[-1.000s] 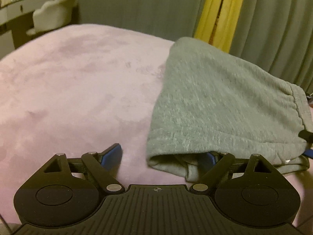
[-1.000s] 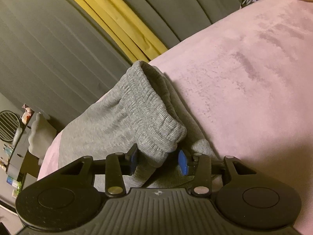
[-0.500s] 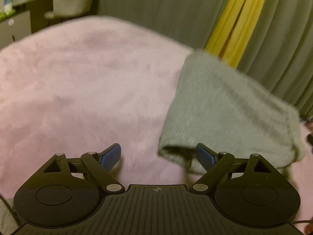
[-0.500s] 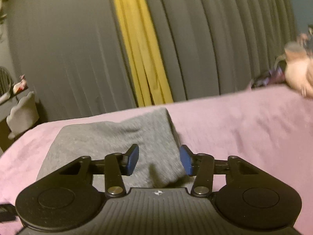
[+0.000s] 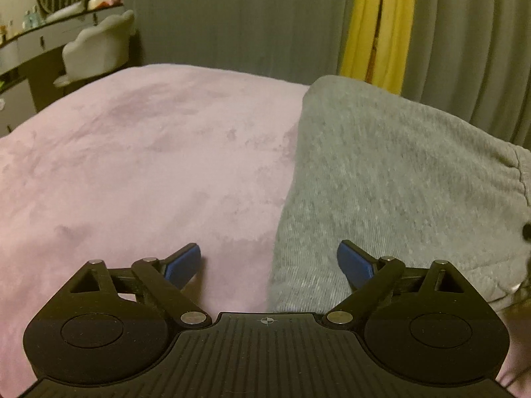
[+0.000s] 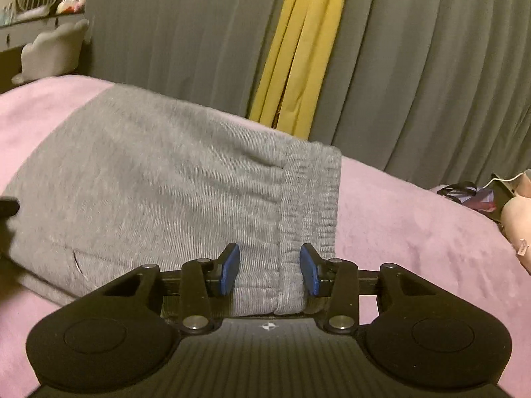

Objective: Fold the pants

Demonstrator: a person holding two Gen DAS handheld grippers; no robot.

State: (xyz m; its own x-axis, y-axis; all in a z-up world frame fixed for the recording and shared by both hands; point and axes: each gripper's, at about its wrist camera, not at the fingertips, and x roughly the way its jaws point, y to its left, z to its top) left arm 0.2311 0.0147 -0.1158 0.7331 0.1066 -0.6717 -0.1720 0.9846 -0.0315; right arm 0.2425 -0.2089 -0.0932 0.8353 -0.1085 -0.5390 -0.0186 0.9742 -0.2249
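The grey sweatpants (image 5: 391,179) lie folded into a flat bundle on the pink bedspread (image 5: 139,165). In the right wrist view the pants (image 6: 159,185) show their ribbed waistband (image 6: 308,205) on the right side. My left gripper (image 5: 268,263) is wide open and empty, low over the bundle's near left edge. My right gripper (image 6: 269,269) is open and empty, its blue pads either side of the waistband's near end without pinching it.
Grey curtains with a yellow strip (image 6: 298,49) hang behind the bed. A vanity desk and pale chair (image 5: 96,49) stand at the far left. Dark items and a pale object (image 6: 517,219) lie on the bed at the right.
Both grippers have let go of the pants, pulled back and levelled. The bundle now lies flat on the bed. The right gripper's jaws have opened wider.
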